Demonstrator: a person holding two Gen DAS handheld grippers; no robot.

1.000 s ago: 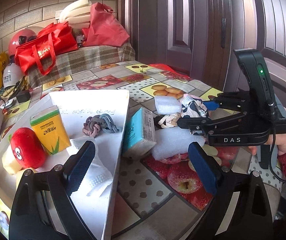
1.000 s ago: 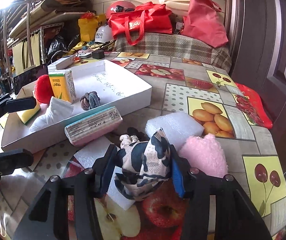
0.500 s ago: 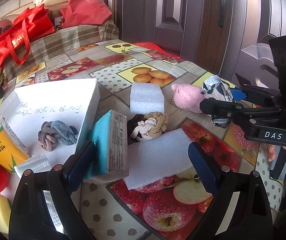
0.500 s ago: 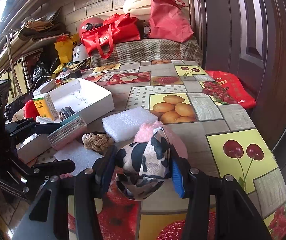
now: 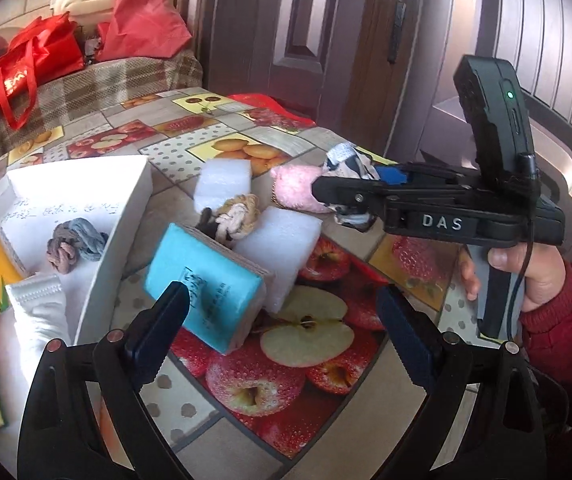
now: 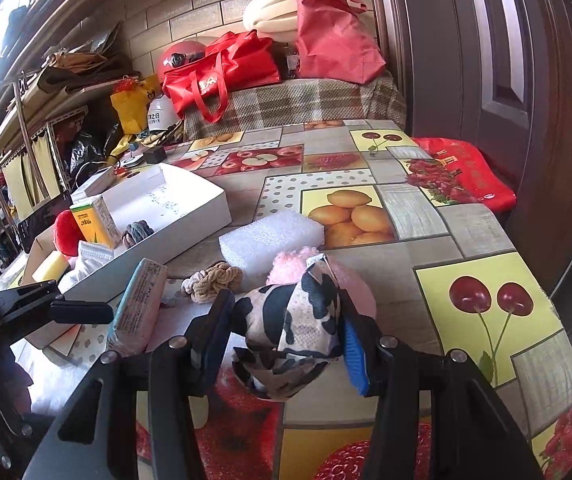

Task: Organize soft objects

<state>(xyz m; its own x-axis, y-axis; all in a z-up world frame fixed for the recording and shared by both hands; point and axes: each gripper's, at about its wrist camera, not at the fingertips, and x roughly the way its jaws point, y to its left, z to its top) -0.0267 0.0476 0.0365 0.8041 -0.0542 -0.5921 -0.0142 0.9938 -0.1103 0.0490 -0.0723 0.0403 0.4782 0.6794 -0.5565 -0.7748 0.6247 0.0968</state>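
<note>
Right tool (image 6: 286,334) pinching cow-print cloth pouch (image 6: 292,320), held above desk (image 6: 426,216) near pink plush (image 5: 296,188). Left tool (image 5: 282,320) spread, empty, by blue packet (image 5: 206,284). Advice: carry pouch left, clear over the white box (image 6: 190,216) wall, then release.

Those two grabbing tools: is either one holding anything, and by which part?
The right tool pinches a cow-print fabric pouch across its middle. The left tool holds nothing.
</note>
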